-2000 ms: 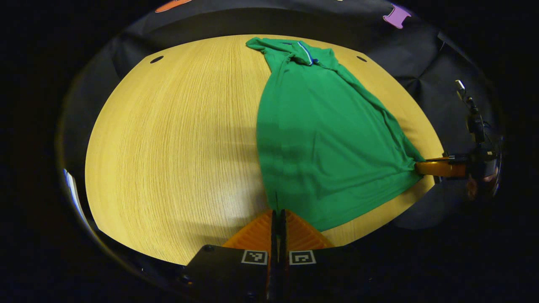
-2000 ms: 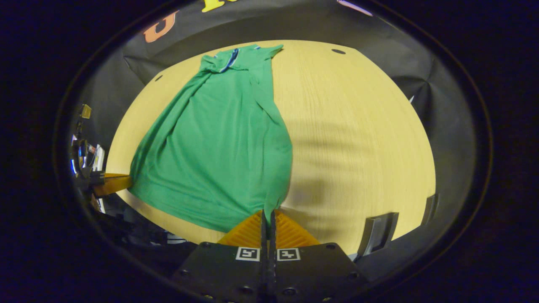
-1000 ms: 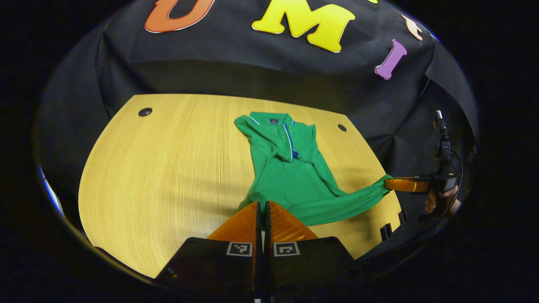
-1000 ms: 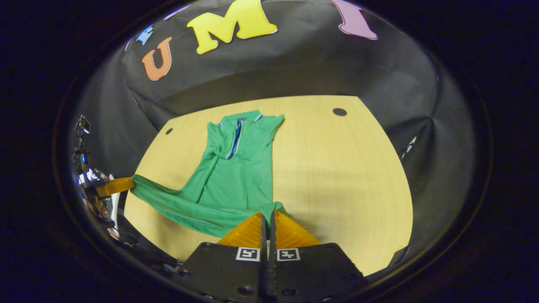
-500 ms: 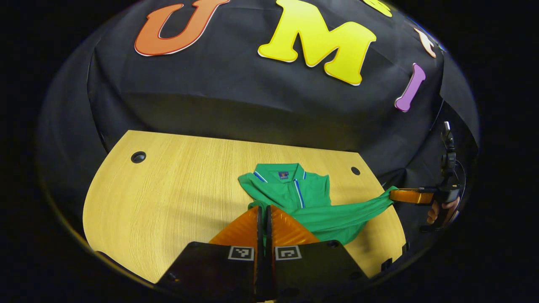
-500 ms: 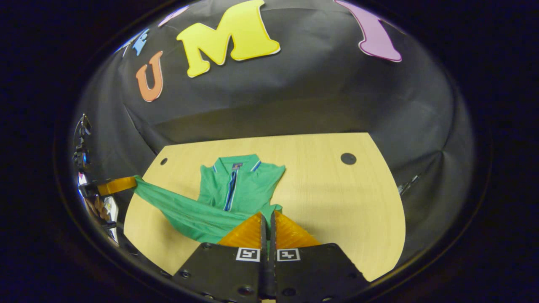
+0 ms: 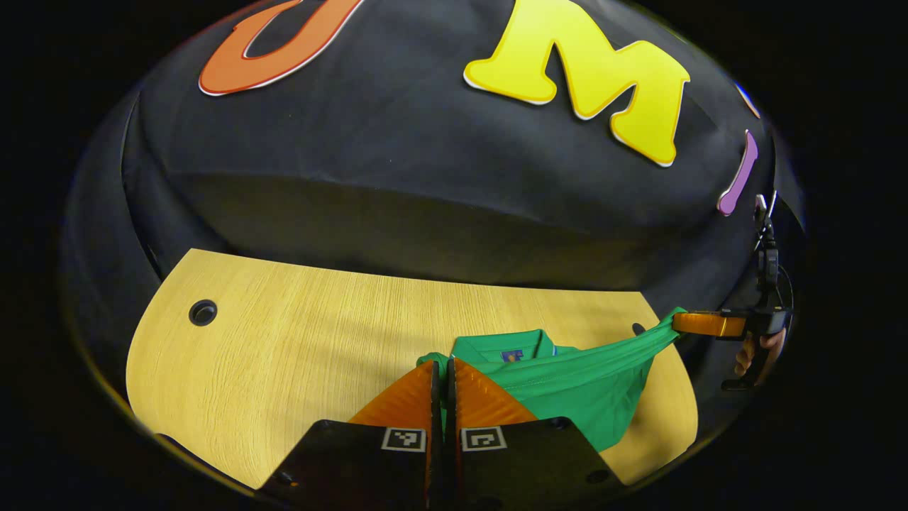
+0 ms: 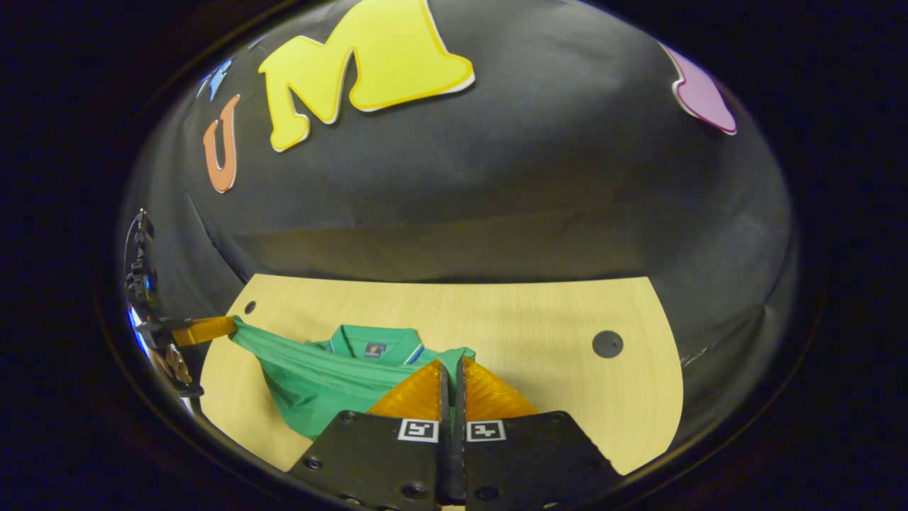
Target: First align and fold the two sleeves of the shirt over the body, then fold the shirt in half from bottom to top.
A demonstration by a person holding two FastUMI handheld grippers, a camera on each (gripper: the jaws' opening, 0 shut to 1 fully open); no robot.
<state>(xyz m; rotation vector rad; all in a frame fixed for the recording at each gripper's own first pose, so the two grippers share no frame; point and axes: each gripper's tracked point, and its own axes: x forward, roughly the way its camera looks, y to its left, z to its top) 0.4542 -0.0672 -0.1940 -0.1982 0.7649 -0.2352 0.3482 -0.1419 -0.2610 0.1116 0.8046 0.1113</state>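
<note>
We see the left tongs with both fingers pressed together on the hem of the green shirt, level above the wooden surface. The right tongs stand the same, closed on the other hem corner. The shirt lies on the surface, its hem carried up over the body near the collar.

The left gripper view shows the right tongs far at the right edge with cloth stretched to them, and a hand below. The right gripper view shows the left tongs at the left edge; the hand there is perhaps visible, but too blurred.
</note>
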